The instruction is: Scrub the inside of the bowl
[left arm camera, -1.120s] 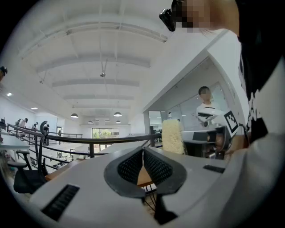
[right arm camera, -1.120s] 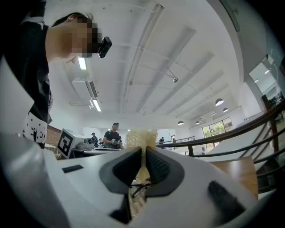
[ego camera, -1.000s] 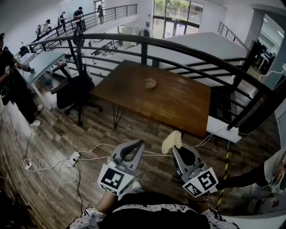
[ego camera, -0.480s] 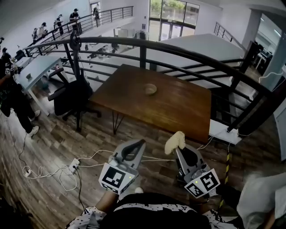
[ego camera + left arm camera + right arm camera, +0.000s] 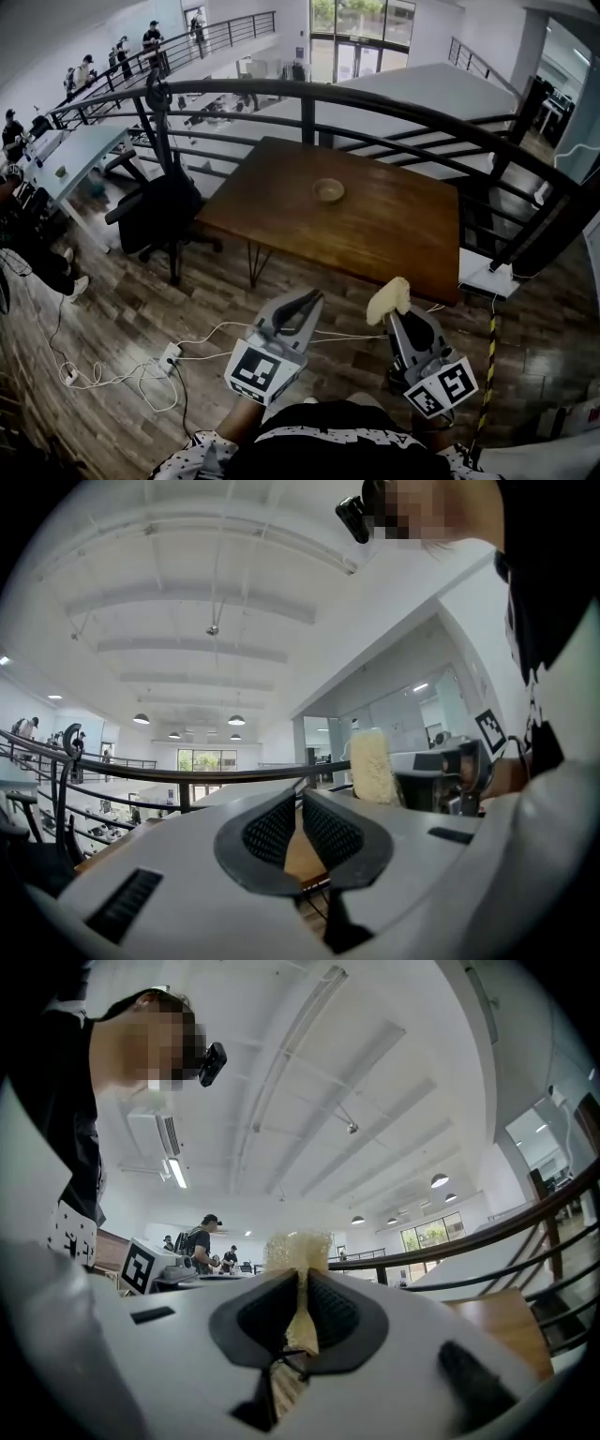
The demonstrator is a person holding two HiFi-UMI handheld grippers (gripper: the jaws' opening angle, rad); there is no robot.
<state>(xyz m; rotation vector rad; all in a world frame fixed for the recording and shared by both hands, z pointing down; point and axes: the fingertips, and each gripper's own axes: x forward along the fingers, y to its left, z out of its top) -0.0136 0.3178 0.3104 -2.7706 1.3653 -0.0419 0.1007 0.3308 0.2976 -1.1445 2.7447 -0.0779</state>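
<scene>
A small tan bowl sits near the far edge of the brown wooden table, well ahead of both grippers. My right gripper is shut on a pale yellow sponge, which sticks out past its tips; the sponge is pinched between the jaws in the right gripper view. My left gripper is shut with nothing between its jaws, and it points level toward the table. From the left gripper view the sponge shows at the right. Both grippers hang over the floor short of the table's near edge.
A curved black railing runs behind the table. A black office chair stands to its left. White cables and a power strip lie on the wooden floor. People stand at the far left by a pale desk.
Both grippers have moved forward toward the table, which now looks nearer and larger. The sponge stays pinched in the right gripper. The left jaws remain shut.
</scene>
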